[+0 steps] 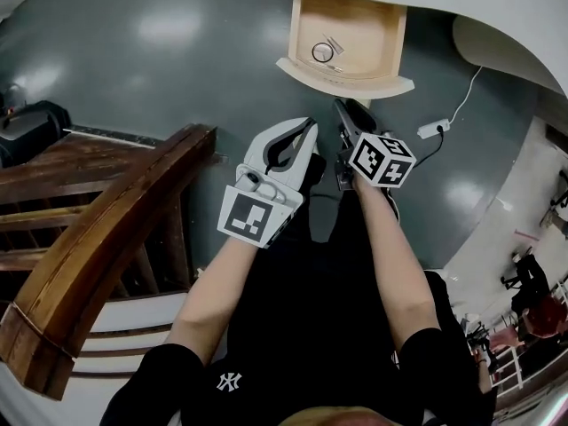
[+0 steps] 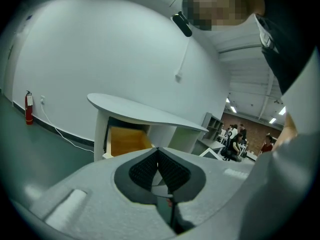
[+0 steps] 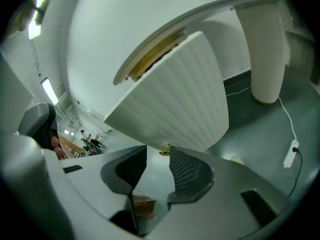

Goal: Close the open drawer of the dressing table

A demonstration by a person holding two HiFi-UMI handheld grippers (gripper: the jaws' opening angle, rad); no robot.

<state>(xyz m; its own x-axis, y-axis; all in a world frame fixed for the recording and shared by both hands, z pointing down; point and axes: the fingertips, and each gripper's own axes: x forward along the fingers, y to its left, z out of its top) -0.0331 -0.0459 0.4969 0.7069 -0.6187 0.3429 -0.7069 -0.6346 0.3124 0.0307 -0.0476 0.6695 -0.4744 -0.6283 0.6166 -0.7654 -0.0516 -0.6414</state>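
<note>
Grey floor [image 1: 177,60], open drawer [image 1: 355,79] seemingly just beyond right tongs [image 1: 341,106]

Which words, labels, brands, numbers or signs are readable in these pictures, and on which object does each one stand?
"NY": white interlocked letters on the person's black shirt, in the head view.
Marker cube of the left hand-held gripper and marker cube of the right hand-held gripper: black-and-white square patterns only, no letters.
Red fire extinguisher: any label is too small to read.
Nothing else is readable.
</note>
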